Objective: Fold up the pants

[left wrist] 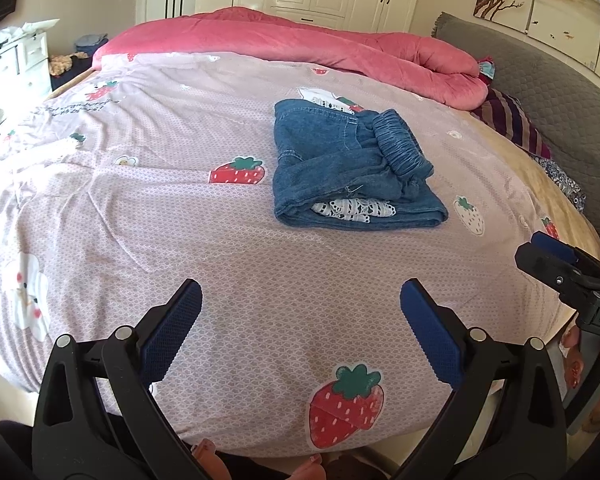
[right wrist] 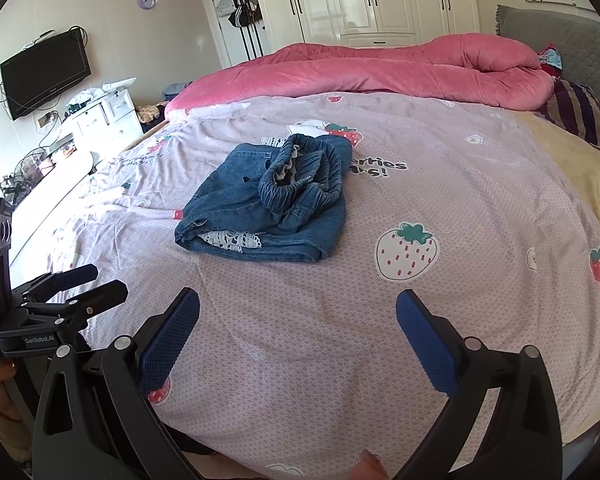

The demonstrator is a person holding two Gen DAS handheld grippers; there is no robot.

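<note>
One pair of denim pants (left wrist: 352, 168), folded into a compact rectangle with ribbed elastic waistband uppermost and white lace trim (left wrist: 354, 210) at the near edge, mid-bed on a strawberry-print sheet (left wrist: 180, 216); left gripper (left wrist: 300, 300) and right gripper (right wrist: 298, 310), blue textured pads, both spread wide, grasping nothing.

Blue denim pants (left wrist: 352, 168), white lace trim; pink strawberry-print sheet (left wrist: 180, 208).

Bare bedsheet (left wrist: 220, 264) lies open before the folded pants (left wrist: 352, 172); a pink quilt (left wrist: 300, 48) blocks behind.
</note>
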